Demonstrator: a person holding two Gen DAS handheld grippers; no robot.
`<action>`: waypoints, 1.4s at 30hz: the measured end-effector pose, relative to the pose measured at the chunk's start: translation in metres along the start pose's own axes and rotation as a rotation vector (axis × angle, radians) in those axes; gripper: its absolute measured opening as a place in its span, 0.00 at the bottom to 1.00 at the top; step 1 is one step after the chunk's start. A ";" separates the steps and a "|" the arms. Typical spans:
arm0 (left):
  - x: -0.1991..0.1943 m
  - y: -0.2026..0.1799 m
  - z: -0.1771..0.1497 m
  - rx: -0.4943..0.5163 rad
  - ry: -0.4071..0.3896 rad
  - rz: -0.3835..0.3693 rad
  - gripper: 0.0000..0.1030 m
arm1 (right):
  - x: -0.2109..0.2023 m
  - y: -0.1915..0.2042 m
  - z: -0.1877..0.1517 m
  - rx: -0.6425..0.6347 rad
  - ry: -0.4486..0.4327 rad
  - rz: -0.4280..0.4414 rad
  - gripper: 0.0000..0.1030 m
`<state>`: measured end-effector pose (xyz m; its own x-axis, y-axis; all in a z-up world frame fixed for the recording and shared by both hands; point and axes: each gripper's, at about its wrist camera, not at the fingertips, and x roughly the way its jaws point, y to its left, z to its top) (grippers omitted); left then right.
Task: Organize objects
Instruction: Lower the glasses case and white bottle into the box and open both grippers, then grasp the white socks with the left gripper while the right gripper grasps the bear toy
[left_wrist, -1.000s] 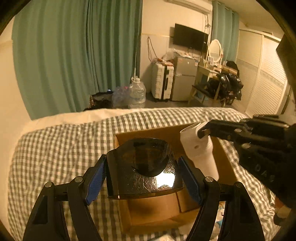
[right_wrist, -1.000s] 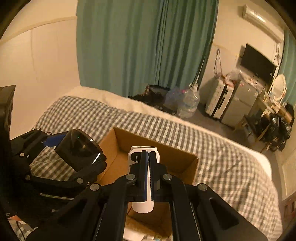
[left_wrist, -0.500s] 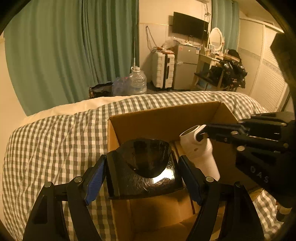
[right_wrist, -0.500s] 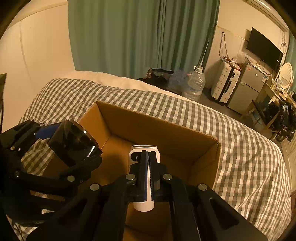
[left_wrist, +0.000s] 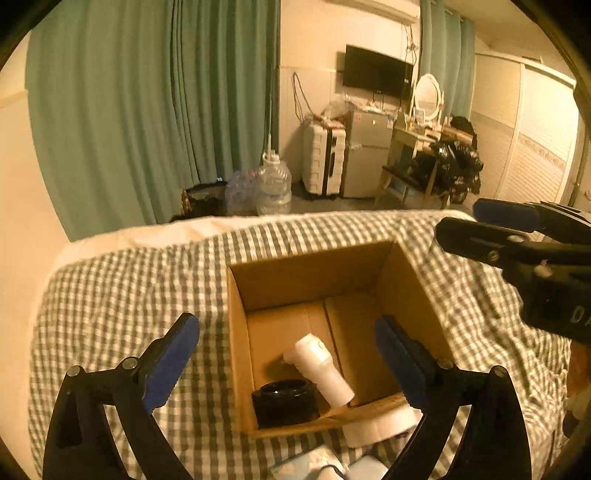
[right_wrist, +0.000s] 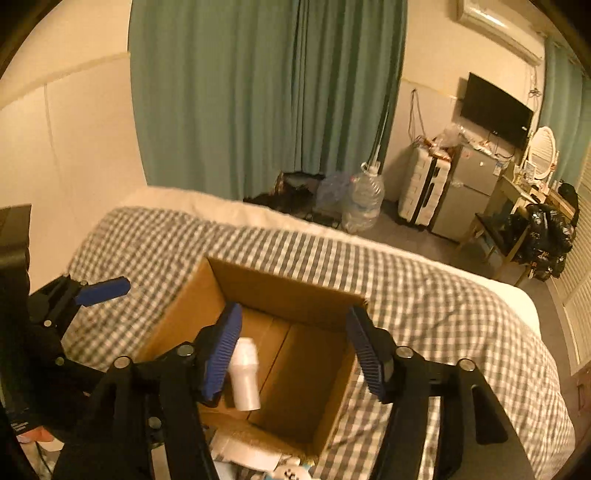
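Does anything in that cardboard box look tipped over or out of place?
The white bottle lies on its side, slanting across the floor of the cardboard box, its lower end next to the black jar, which sits upright in the near corner. Nothing looks spilled or damaged.

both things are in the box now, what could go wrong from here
1. The white bottle lies on its side, leaning against the black jar; it may roll when the cardboard box is moved.
2. The box sits on a soft checked blanket, so it could tip if nudged.
3. Both tongs, left and right, have just been opening and hang empty over the box; a low pass could clip its rim.
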<state>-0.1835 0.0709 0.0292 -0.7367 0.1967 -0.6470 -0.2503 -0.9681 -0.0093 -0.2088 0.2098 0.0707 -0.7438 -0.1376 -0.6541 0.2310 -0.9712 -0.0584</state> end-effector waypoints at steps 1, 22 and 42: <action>-0.008 0.001 0.002 -0.005 -0.013 0.010 0.96 | -0.013 0.000 0.003 0.009 -0.016 -0.001 0.62; -0.128 0.014 -0.029 -0.086 -0.073 0.047 1.00 | -0.150 0.037 -0.020 -0.069 -0.115 0.031 0.87; -0.016 -0.010 -0.164 -0.112 0.230 0.106 1.00 | 0.010 0.033 -0.161 -0.085 0.248 0.018 0.87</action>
<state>-0.0662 0.0524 -0.0851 -0.5897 0.0657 -0.8049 -0.0995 -0.9950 -0.0083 -0.1071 0.2073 -0.0593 -0.5651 -0.0927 -0.8198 0.3024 -0.9478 -0.1012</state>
